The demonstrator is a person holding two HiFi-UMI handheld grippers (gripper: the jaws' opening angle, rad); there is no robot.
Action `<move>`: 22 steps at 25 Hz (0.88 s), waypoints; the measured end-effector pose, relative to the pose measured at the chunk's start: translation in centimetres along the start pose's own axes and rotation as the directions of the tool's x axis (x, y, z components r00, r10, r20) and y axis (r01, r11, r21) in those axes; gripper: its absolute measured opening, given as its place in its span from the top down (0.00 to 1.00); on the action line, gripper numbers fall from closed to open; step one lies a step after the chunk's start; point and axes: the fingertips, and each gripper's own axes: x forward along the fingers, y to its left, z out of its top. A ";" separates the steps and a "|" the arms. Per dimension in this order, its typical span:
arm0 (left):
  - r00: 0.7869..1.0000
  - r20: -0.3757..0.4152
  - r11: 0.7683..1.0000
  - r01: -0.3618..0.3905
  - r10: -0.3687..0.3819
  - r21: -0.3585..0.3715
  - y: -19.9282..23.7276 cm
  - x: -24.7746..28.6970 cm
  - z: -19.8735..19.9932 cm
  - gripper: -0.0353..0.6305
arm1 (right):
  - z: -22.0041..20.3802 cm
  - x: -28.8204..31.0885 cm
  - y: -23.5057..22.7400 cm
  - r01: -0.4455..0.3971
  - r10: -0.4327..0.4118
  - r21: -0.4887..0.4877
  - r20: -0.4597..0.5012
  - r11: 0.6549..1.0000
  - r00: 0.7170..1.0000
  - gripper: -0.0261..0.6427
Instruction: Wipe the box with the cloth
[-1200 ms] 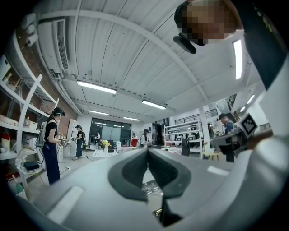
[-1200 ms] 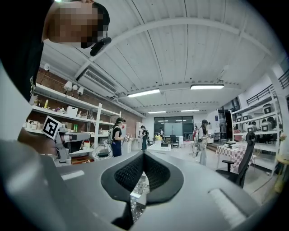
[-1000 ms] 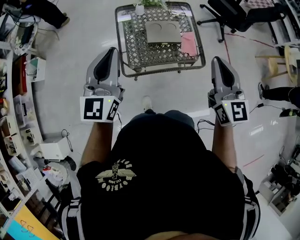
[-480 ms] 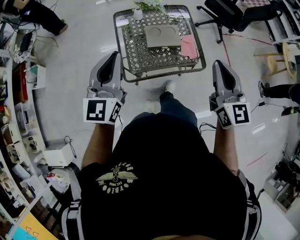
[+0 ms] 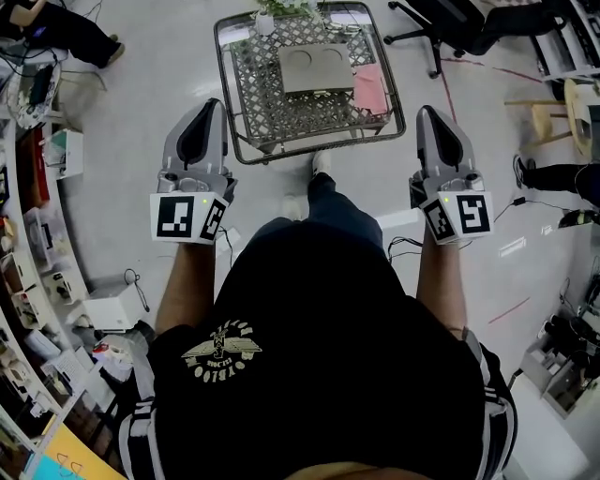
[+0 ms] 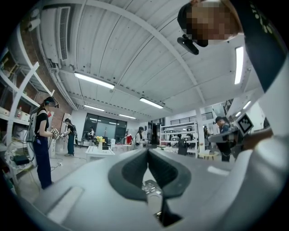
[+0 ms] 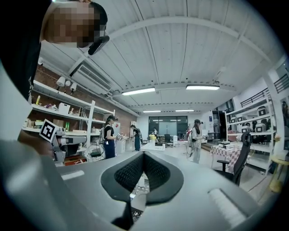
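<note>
A flat grey-brown box [image 5: 315, 67] with two round dents lies on a small glass-and-lattice table [image 5: 319, 141] ahead of me in the head view. A pink cloth [image 5: 367, 89] lies on the table just right of the box. My left gripper [image 5: 208, 105] is held level short of the table's near left corner, its jaws closed together and empty [image 6: 148, 151]. My right gripper [image 5: 427, 112] hangs off the table's near right corner, also shut on nothing [image 7: 143, 154]. Neither touches the table, the box or the cloth.
A small vase with a plant [image 5: 265, 21] stands at the table's far left. An office chair [image 5: 450, 28] and a stool [image 5: 553, 117] stand to the right. Cluttered shelves [image 5: 37, 234] line the left side. Other people stand further off in the room.
I have stepped forward, one leg now showing ahead of my body. Both grippers moved towards the table and sit closer to its near corners. The jaws stayed closed.
</note>
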 end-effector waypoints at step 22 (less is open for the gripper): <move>0.984 -0.175 0.997 -0.045 0.033 -0.063 2.1 12.3 -8.1 0.95 | -11.6 12.3 -10.6 0.002 0.008 0.043 -0.235 0.999 0.972 0.95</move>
